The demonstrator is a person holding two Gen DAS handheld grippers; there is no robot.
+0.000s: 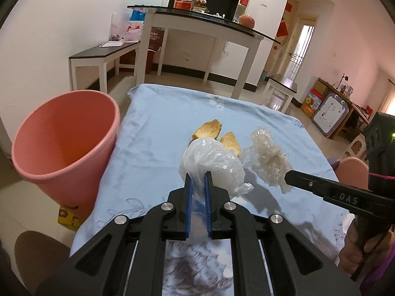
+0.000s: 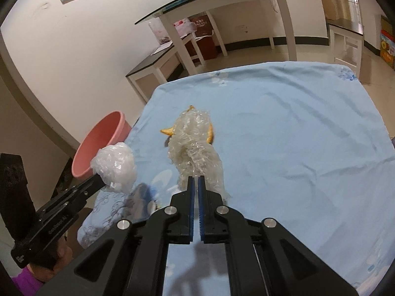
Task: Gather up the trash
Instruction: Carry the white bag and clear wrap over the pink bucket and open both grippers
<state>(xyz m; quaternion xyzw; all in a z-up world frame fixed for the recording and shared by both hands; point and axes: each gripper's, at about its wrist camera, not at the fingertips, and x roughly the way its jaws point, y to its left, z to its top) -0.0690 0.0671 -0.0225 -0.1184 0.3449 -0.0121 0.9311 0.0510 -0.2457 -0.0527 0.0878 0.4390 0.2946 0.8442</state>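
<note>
My left gripper point(image 1: 198, 175) is shut on a crumpled white plastic bag point(image 1: 212, 162) and holds it above the blue cloth; the bag also shows in the right wrist view point(image 2: 116, 167). My right gripper point(image 2: 195, 179) is shut on a wad of clear bubble wrap point(image 2: 195, 145), also seen in the left wrist view point(image 1: 266, 156). Two pieces of yellow fruit peel point(image 1: 208, 129) lie on the cloth just beyond the bag. A pink bin point(image 1: 64, 138) stands at the table's left edge, left of the left gripper.
The table is covered by a light blue floral cloth point(image 1: 158, 123). A glass-topped white table point(image 1: 202, 22) and dark benches point(image 1: 98, 54) stand behind. A brown stool point(image 1: 37, 251) is at the lower left.
</note>
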